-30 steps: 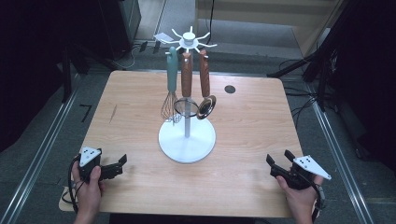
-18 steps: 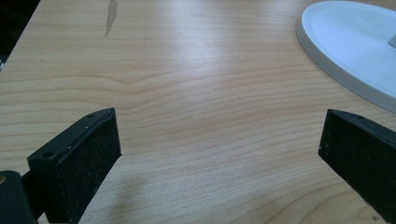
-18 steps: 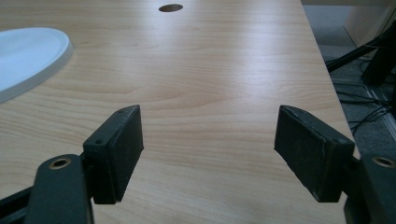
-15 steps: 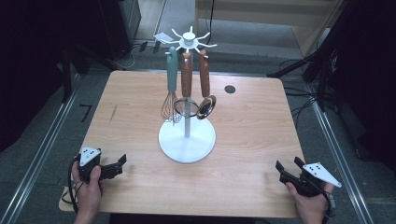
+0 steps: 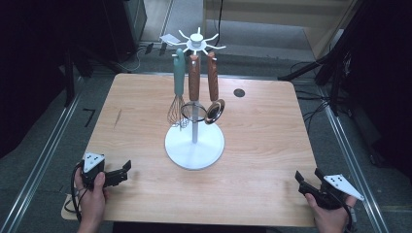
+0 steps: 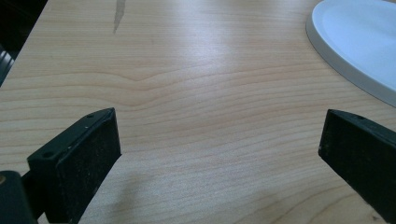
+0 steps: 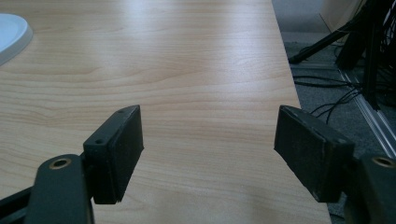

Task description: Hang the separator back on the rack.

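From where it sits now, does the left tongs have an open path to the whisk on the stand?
Probably yes: the left tongs are open, with bare table leading to the whisk hanging on the stand's near-left side.

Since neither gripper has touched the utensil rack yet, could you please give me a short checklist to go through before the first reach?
1. Left gripper open: ok, its jaws stand wide apart with bare wood between them.
2. Right gripper open: ok, its jaws are spread and hold nothing.
3. Rack base flat on the table: ok.
4. Whisk, strainer and ladle hanging from the rack's top: ok.
5. Path from each gripper to the rack free of things: ok, only tabletop lies between.
6. How firmly the handles sit on their hooks: cannot tell.
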Demonstrator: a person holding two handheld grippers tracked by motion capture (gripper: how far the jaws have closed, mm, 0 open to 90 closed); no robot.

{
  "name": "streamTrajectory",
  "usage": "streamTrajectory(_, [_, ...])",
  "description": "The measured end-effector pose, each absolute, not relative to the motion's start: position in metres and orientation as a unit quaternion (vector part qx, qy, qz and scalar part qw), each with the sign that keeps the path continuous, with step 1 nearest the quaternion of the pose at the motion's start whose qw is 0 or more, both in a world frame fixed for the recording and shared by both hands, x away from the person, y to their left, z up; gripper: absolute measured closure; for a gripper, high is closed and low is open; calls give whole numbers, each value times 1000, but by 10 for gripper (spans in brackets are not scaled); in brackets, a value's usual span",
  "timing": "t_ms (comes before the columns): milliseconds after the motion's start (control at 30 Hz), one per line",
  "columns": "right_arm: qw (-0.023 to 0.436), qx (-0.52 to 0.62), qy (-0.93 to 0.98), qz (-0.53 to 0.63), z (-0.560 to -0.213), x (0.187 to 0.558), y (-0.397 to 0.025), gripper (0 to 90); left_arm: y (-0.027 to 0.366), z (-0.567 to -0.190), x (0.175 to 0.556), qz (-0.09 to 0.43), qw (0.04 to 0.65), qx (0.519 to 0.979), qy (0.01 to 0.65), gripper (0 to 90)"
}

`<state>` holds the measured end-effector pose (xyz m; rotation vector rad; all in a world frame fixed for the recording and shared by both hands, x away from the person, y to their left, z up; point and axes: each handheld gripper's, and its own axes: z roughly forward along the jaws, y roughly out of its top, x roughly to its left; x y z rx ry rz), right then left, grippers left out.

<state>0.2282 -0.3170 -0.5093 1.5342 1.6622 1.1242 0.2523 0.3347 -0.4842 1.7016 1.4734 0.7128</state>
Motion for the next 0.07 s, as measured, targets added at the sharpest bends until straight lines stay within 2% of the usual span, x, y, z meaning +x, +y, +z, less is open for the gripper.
streamTrajectory(67, [302,581,626,424,-509,228,-317,244,334,-484,252,278,379,668,577,0])
